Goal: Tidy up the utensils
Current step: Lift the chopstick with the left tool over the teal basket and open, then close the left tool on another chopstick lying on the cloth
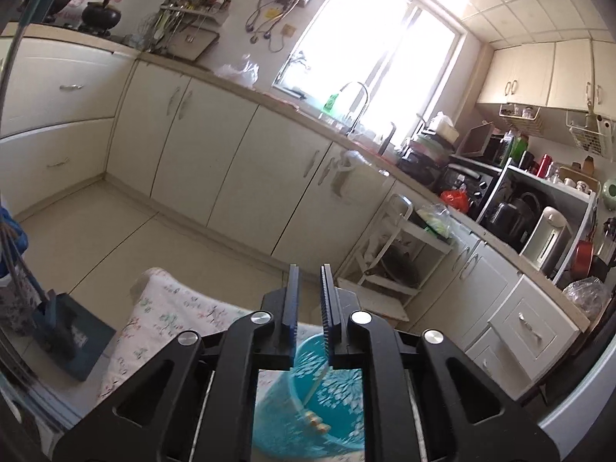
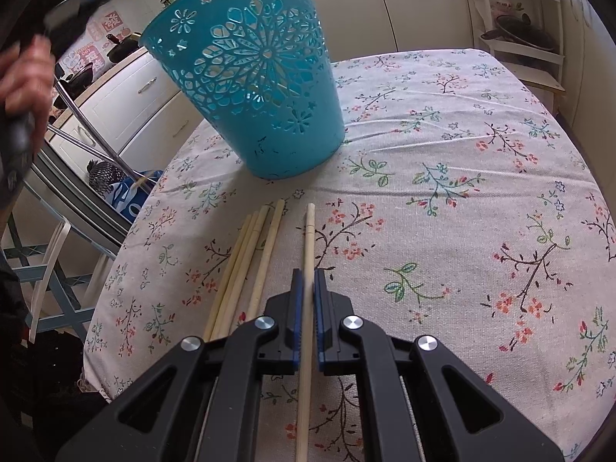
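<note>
Two claws are at work over one round table with a white flowery cloth (image 2: 442,123), which is the biggest thing here. On the cloth stands a tall teal plastic basket with flower-shaped holes (image 2: 250,77), tilted a little in the right wrist view. Every place below is told from this basket.

On the near side of the basket, well apart from it, lie pale wooden chopsticks. A bunch of loose chopsticks (image 2: 246,265) rests flat on the cloth, with the far tips pointing toward the basket. Just to the right of that bunch is one single pale chopstick (image 2: 308,254). Its long side runs straight away from the right claw (image 2: 307,281), toward the basket's bottom edge.

The right claw is clenched on that single chopstick, with both blue pads pressed against it. I think the stick has to go up and forward, then tip into the basket's open top.

The left claw (image 1: 309,288) is right above the basket, looking down into it, where a few chopsticks (image 1: 315,408) already stand. Its jaws are a little apart and grip nothing. It is nearer the basket, but the right claw is nearer the loose sticks
</note>
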Action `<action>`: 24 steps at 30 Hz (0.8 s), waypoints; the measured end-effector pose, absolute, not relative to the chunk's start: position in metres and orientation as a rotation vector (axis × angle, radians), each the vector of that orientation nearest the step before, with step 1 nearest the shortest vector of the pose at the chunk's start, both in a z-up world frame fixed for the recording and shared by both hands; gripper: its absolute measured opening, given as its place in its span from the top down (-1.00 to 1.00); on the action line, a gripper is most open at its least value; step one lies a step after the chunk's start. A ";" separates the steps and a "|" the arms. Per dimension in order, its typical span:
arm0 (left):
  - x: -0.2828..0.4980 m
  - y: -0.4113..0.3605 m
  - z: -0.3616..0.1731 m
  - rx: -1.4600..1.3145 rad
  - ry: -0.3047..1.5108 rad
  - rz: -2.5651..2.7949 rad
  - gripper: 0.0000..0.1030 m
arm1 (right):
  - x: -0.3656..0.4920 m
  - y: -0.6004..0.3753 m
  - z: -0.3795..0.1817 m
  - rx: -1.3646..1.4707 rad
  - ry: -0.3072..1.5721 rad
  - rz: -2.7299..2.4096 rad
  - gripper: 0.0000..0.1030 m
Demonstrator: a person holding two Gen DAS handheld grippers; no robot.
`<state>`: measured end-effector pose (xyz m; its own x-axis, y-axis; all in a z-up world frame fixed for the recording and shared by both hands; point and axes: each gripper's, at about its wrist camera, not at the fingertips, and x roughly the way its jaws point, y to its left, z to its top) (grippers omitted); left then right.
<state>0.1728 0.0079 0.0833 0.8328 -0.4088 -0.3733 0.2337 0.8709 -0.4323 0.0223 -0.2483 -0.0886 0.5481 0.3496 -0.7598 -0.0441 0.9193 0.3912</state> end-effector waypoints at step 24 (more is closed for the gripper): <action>0.132 0.035 -0.092 0.278 0.986 -0.369 0.88 | 0.023 -0.236 -0.085 0.303 0.955 0.235 0.57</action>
<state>0.1322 0.0349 -0.0916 0.4987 -0.1766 -0.8486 0.4247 0.9032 0.0616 0.0232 -0.2362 -0.0847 0.5573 0.3284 -0.7626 -0.0632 0.9326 0.3554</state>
